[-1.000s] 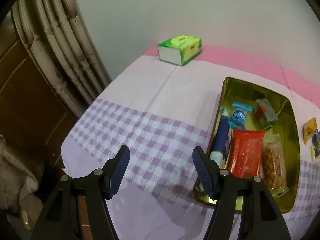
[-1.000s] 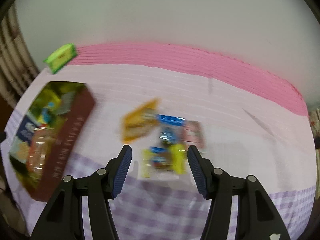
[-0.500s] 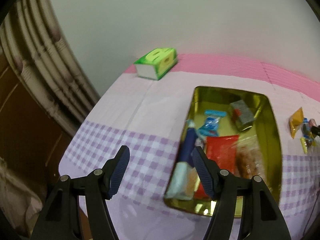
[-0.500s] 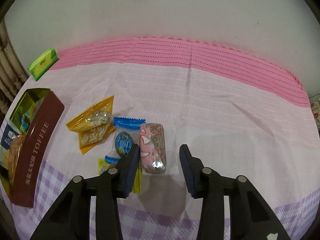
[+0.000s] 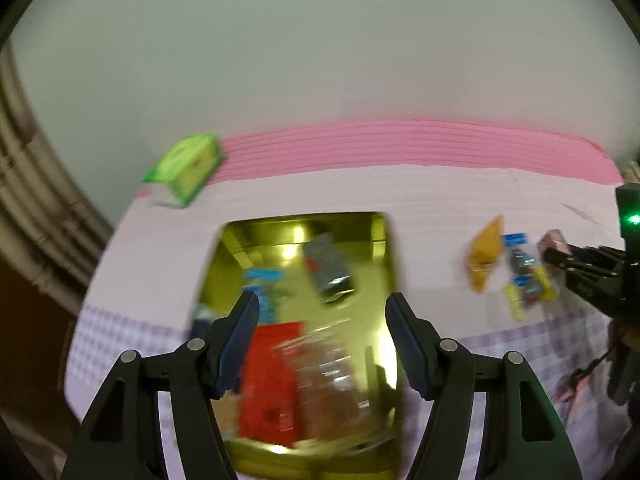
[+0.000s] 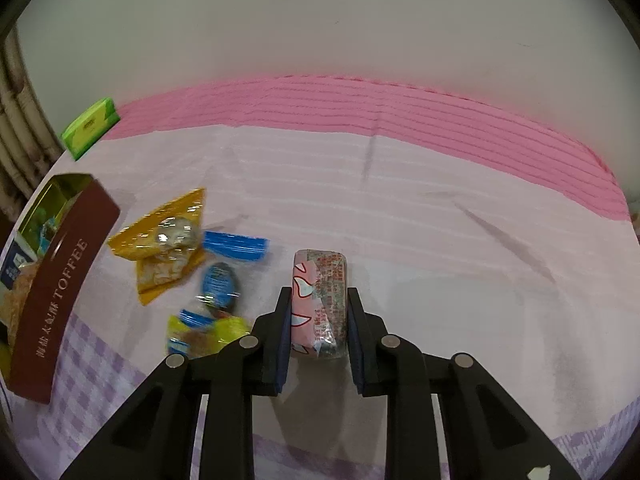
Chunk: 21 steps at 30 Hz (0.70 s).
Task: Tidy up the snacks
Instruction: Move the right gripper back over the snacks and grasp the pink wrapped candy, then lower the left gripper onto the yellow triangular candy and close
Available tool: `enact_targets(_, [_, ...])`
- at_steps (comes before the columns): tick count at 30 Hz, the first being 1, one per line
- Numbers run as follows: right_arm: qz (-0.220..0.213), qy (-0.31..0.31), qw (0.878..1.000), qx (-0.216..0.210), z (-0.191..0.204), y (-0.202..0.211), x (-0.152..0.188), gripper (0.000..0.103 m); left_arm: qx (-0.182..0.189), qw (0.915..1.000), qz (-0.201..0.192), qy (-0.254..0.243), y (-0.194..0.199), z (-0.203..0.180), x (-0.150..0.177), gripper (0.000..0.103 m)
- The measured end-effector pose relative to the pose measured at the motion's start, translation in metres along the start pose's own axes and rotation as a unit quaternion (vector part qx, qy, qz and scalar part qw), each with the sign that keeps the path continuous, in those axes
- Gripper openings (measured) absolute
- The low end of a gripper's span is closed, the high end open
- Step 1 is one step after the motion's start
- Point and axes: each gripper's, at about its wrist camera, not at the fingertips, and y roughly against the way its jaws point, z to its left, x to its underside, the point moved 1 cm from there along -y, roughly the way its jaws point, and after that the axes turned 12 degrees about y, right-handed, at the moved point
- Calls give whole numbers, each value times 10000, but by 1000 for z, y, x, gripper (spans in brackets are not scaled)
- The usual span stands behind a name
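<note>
- Right wrist view is showing the right gripper (image 6: pixel 316 320) clamping its two blue-padded fingers (image 6: pixel 283 328) on the flanks of a small pink printed snack packet (image 6: pixel 320 300), which is lying on the pale pink striped tablecloth (image 6: pixel 440 220)
- Left gripper (image 5: pixel 322 344) is hanging with fingers spread wide and nothing between them, above the gold-lined toffee tin with brown outer wall (image 5: pixel 384 240), already holding several snacks (blurred in the left wrist view)
- Three loose items are sitting just left of the pink packet: a yellow foil pouch (image 6: pixel 168 240), a blue-wrapped sweet (image 6: pixel 220 280) and a yellow-and-blue wrapper (image 6: pixel 204 334)
- Doing this step well probably means lifting straight up, keeping the squeeze gentle so the soft packet is not crushing or slipping, then carrying it left over the tin's wall before releasing
</note>
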Motion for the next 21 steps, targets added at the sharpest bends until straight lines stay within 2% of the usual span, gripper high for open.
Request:
enact_targets(9, [-137, -624, 9958, 659, -51, 10, 29, 22, 925, 9940, 291, -515, -33, -79, -4, 66])
enact_targets(15, [-206, -805, 9939, 718, -62, 11, 40, 22, 1185, 9889, 538, -717, -59, -111, -3, 66])
enact_targets(21, [-283, -856, 9936, 679, -60, 12, 42, 22, 1199, 9861, 724, -894, -85, -135, -4, 66])
